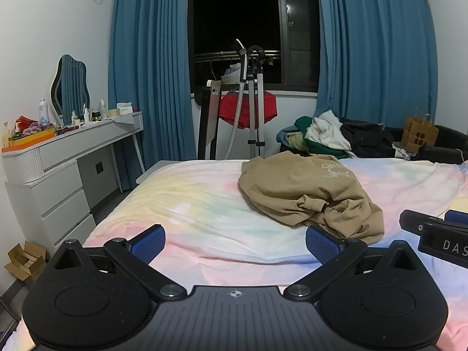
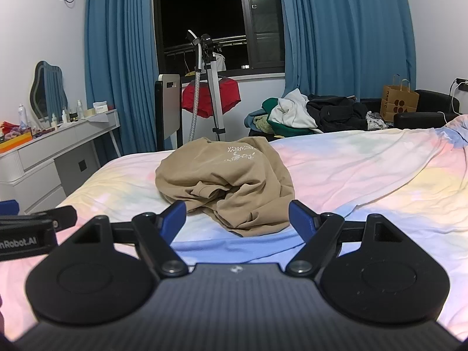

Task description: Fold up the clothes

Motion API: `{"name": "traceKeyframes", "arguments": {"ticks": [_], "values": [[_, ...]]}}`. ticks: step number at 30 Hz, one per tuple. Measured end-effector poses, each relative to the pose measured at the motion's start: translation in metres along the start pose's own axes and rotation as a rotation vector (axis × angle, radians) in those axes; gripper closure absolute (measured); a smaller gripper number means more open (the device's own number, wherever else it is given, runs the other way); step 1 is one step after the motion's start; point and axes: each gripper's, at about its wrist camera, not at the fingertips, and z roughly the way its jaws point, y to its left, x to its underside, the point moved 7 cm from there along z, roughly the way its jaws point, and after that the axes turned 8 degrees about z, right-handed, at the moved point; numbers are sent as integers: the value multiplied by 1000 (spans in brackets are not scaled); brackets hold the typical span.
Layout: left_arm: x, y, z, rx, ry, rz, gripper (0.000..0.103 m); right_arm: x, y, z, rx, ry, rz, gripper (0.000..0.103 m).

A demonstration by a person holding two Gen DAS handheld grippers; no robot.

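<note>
A big bed [image 1: 204, 204] fills the room. Its sheet has soft colors: pink, yellow, blue and green. The sheet has small wrinkles.

A tan sweatshirt [image 1: 307, 193] lies in a crumpled heap on the bed, toward the far end. It has pale writing on it. In the right camera it sits right in front, in the middle [image 2: 228, 181].

The left gripper [image 1: 234, 242] is wide open above the sheet. It holds nothing. Its right blue pad is near the heap's edge, but I cannot tell if it touches. The right gripper [image 2: 237, 219] is wide open too, and it holds nothing. The sweatshirt shows between its two blue pads, a little farther on.

Behind the bed is a dark window [image 1: 237, 29] with long blue curtains [image 1: 146, 67] on both sides. A clothes steamer on a stand [image 1: 251, 93] is in front of the window, with a red garment [image 1: 248, 111] hanging by it. On the left is a white desk with drawers [image 1: 58, 169]. It holds a wavy mirror [image 1: 70, 87] and many small bottles. A pile of clothes [image 1: 336, 134] sits past the bed on the right. A brown paper bag [image 1: 418, 134] stands near it. A cardboard box [image 1: 23, 260] lies on the floor by the desk.
</note>
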Motion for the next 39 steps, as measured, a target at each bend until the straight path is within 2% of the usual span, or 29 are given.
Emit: {"name": "traceKeyframes", "arguments": {"ticks": [16, 22, 24, 27, 31, 34, 39], "values": [[6, 8, 3, 7, -6, -39, 0, -3, 4, -6, 2, -21, -22, 24], [10, 6, 8, 24, -13, -36, 0, -4, -3, -3, 12, 4, 23, 24], [14, 3, 17, 45, 12, -34, 1, -3, -8, -3, 24, 17, 56, 24], [17, -6, 37, 64, 41, -12, 3, -4, -17, -3, 36, 23, 108, 24], [10, -32, 79, 89, 55, 93, 8, -6, -30, 1, 50, 29, 161, 24], [1, -55, 117, 118, 63, 160, 14, -7, -39, 5, 49, 32, 199, 24], [-10, -97, 184, 191, 66, 191, 30, -3, -61, 21, 61, 48, 275, 24]]}}
